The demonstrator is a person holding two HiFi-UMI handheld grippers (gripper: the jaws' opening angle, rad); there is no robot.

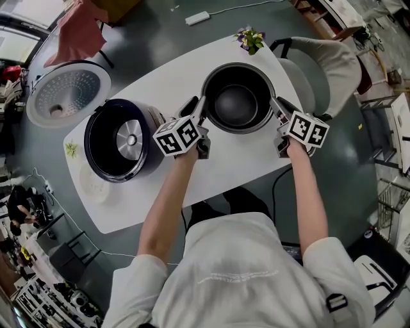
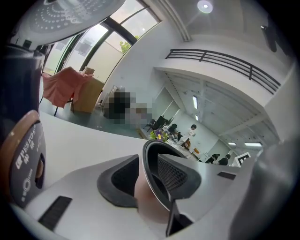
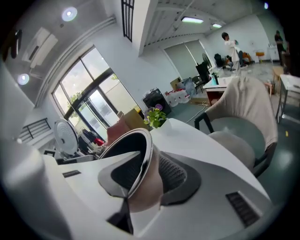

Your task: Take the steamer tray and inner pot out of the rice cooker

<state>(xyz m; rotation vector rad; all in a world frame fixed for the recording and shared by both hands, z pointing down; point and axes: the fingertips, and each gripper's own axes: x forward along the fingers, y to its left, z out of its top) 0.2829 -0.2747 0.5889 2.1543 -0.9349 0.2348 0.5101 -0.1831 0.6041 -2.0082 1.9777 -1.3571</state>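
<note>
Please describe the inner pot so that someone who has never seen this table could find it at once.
On the white table, look to the right of the open rice cooker. The inner pot stands there: a round bowl, dark inside with a shiny rim, and unlike the cooker it has no lid.

This is an open-plan office that doubles as a workroom. In the head view a white table (image 1: 243,173) stands on a grey floor (image 1: 160,45). A power strip (image 1: 197,18) with its cable lies at twelve o'clock, a padded chair (image 1: 320,70) stands at two, and cluttered shelving (image 1: 45,301) fills seven. The left gripper view shows tall windows (image 2: 89,42) at eleven o'clock, a railed mezzanine (image 2: 225,61) at one and ceiling lights (image 2: 204,6) at twelve. People (image 2: 192,131) sit and stand among desks at three. In the right gripper view a desk (image 3: 218,82) and a standing person (image 3: 229,44) lie at one o'clock, with boxes (image 3: 180,96) near them.
</note>
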